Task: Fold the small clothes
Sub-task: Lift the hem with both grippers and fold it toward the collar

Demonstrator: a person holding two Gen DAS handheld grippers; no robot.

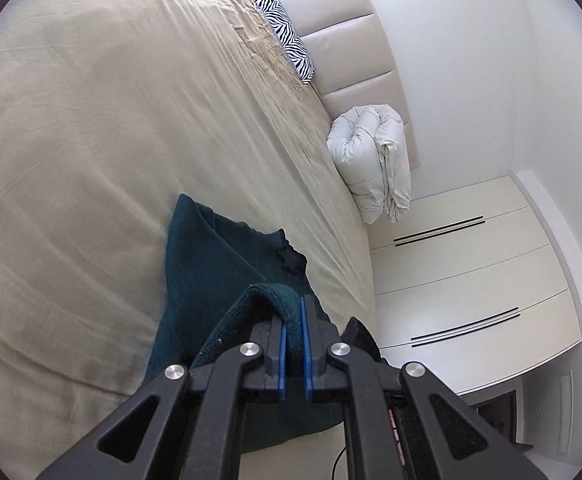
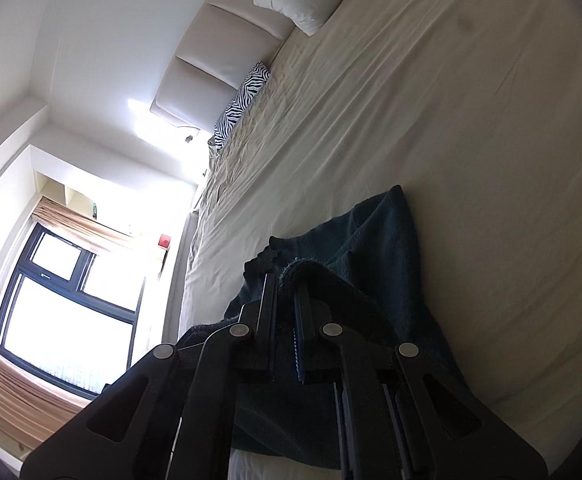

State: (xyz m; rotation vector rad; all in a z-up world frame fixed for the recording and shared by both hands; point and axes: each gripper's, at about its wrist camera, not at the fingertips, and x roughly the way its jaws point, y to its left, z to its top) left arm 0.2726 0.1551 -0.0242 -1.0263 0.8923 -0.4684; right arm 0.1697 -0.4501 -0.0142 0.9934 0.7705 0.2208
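Tongs [image 1: 293, 320] pinching dark teal knit [image 1: 207, 256]

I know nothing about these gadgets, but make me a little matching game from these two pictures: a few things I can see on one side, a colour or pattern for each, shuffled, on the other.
Things:
1. knitted garment pinched by the left gripper and the right gripper
2. cushion by the headboard
3. rolled duvet
4. bed sheet

Looks:
A. black and white stripes
B. beige
C. dark teal
D. pale white

Pairs: 1-C, 2-A, 3-D, 4-B
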